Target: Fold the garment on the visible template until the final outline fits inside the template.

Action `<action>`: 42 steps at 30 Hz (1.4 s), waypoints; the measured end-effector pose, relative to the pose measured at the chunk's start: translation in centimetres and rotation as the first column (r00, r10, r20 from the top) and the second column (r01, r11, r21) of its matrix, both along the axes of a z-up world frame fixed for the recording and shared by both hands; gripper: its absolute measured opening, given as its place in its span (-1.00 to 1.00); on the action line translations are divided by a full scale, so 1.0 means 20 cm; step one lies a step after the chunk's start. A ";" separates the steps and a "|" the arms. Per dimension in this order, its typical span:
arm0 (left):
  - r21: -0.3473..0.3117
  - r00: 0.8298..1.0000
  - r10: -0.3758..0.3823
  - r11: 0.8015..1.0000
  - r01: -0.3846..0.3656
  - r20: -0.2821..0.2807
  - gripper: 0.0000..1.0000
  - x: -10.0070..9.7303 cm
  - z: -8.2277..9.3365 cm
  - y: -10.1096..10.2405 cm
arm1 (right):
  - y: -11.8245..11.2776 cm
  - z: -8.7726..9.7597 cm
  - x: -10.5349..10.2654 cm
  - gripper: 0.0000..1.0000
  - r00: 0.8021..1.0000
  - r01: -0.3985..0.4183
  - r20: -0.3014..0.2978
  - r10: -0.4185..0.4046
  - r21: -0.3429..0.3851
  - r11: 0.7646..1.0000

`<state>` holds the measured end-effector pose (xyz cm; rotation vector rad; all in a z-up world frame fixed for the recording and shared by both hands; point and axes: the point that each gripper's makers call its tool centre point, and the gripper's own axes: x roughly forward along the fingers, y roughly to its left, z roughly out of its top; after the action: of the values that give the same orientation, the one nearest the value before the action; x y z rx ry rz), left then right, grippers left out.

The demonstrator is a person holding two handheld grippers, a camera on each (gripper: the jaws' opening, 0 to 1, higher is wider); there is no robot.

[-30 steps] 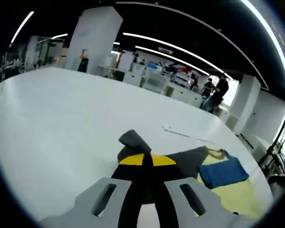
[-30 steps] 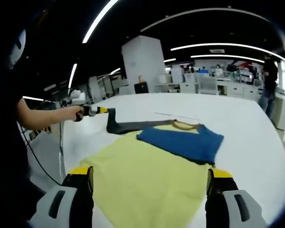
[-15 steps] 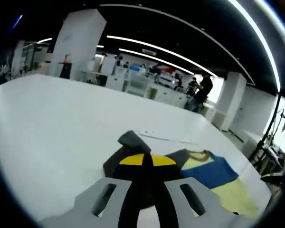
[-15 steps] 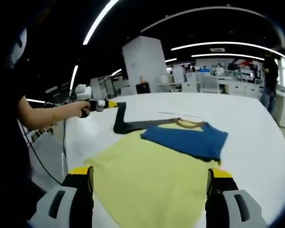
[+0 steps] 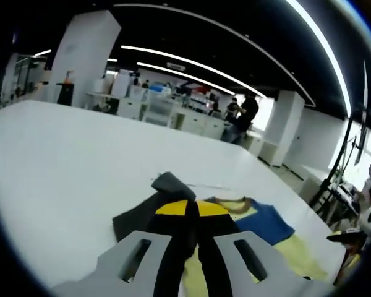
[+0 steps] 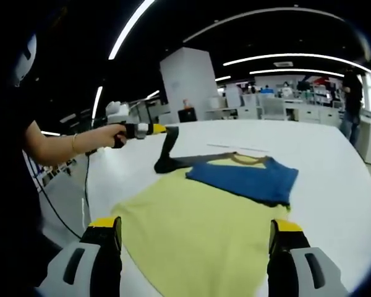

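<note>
A yellow T-shirt (image 6: 204, 229) lies flat on the white table (image 6: 334, 185). Its blue sleeve (image 6: 244, 179) is folded across the chest. The dark grey sleeve (image 6: 170, 151) hangs lifted off the table, with my left gripper (image 6: 154, 129) shut on its end. In the left gripper view the jaws (image 5: 192, 208) pinch the grey sleeve (image 5: 168, 184), and the blue sleeve (image 5: 269, 224) and yellow body (image 5: 300, 255) lie beyond. My right gripper (image 6: 196, 224) stands open above the shirt's near hem, holding nothing.
A person's hand (image 6: 114, 135) and arm (image 6: 59, 150) hold the left gripper from the left. A thin white strip (image 6: 235, 148) lies on the table behind the collar. Desks, a white pillar (image 6: 188, 83) and people stand far beyond the table.
My left gripper has risen and moved to the right toward the shirt, lifting the grey sleeve off the table. The right gripper has stayed open and still.
</note>
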<state>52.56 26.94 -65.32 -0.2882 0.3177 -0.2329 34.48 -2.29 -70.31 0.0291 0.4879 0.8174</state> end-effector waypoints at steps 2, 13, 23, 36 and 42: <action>0.001 1.000 -0.015 1.000 0.015 0.006 -1.00 0.01 0.01 -0.04 | 0.00 0.00 0.00 0.98 1.000 0.002 -0.001 -0.002 0.001 1.000; -0.017 0.996 -0.084 0.996 0.085 0.039 -1.00 0.07 0.08 -0.25 | -0.02 -0.02 -0.01 0.98 1.000 0.008 -0.009 -0.008 0.001 1.000; -0.031 0.986 -0.159 0.986 0.161 0.046 -1.00 0.12 0.09 -0.46 | -0.04 -0.05 -0.01 0.98 0.999 0.025 -0.027 -0.025 0.002 1.000; -0.039 0.966 -0.249 0.967 0.252 0.065 -1.00 0.16 0.05 -0.75 | -0.10 -0.07 -0.02 0.98 0.998 0.037 -0.044 -0.037 -0.002 0.999; -0.015 0.956 -0.287 0.957 0.288 0.068 -1.00 0.17 0.04 -0.86 | -0.12 -0.07 -0.02 0.98 0.998 0.043 -0.051 -0.044 -0.011 0.999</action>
<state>55.91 9.72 -64.60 -0.2571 0.2918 -0.5329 34.07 -4.63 -71.78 0.0515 0.5385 0.7730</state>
